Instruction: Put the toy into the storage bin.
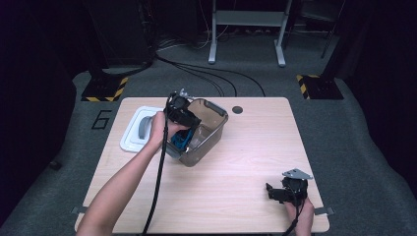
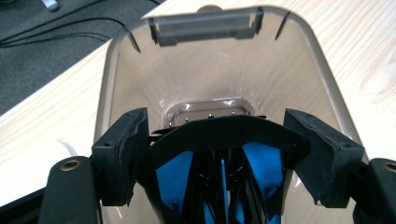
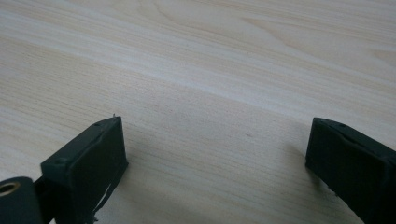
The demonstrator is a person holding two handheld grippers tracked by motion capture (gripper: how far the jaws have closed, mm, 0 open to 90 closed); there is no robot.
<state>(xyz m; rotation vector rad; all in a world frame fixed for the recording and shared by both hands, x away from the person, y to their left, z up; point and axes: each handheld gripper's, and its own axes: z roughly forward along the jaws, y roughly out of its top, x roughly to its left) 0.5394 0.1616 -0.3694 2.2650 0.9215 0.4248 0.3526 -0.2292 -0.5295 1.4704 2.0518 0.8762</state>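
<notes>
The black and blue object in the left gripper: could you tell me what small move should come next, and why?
Probably lower it a little further, then open. The left gripper grips the black and blue object inside the clear bin, whose floor appears below it.

My left gripper [image 1: 183,114] hides most of the black-and-blue thing [image 2: 219,154] in the clear bin [image 2: 322,70]; its lower part is cut off by the frame bottom, so can't tell what it is. The white lid [image 1: 134,133] is partly behind my left hand [image 1: 158,129]. My right gripper [image 3: 217,154]: jaw bases cropped at the frame edge.
</notes>
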